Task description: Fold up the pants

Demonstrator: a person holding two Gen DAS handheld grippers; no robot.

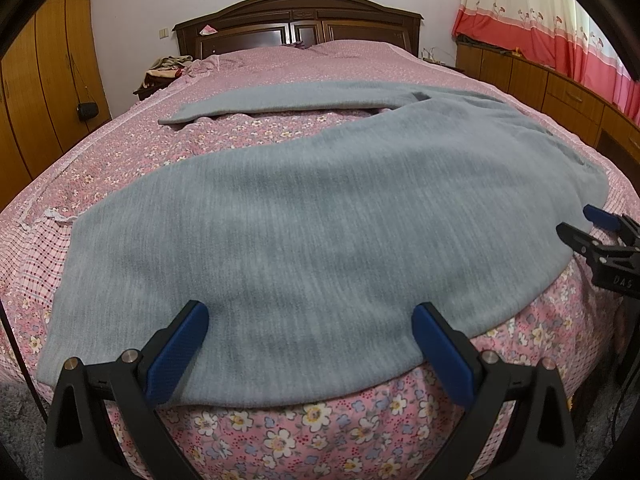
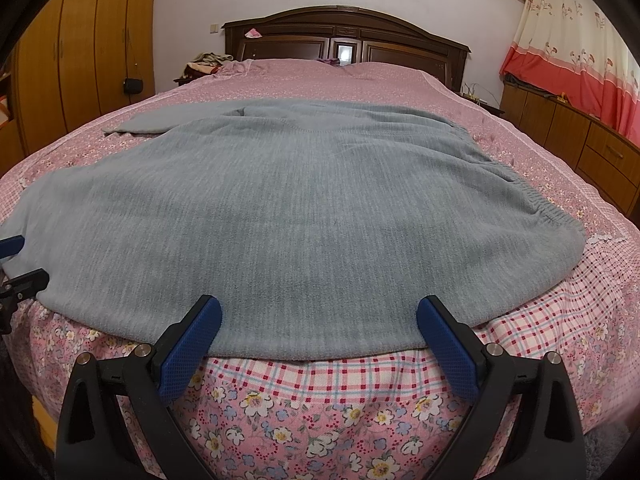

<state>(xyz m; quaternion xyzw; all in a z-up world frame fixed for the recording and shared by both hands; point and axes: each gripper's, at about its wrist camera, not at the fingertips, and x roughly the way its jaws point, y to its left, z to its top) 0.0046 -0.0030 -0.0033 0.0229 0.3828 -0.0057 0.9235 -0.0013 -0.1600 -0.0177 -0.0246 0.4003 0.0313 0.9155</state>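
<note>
Grey fleece pants (image 1: 304,216) lie spread flat across the foot of the bed, one leg stretching to the far left, the elastic waistband (image 2: 532,196) at the right. My left gripper (image 1: 310,314) is open, its blue pads straddling the near edge of the near leg. My right gripper (image 2: 318,312) is open too, over the near edge of the pants closer to the waist. The right gripper (image 1: 588,220) shows at the right edge of the left wrist view, and the left gripper (image 2: 16,260) at the left edge of the right wrist view. Neither holds cloth.
The bed (image 2: 328,408) has a pink floral and checked cover and a dark wooden headboard (image 2: 344,36). Wooden wardrobes (image 2: 80,48) stand at the left, low wooden cabinets (image 2: 580,136) and a red-and-cream curtain (image 2: 580,40) at the right. Clothes (image 1: 164,68) are piled by the headboard.
</note>
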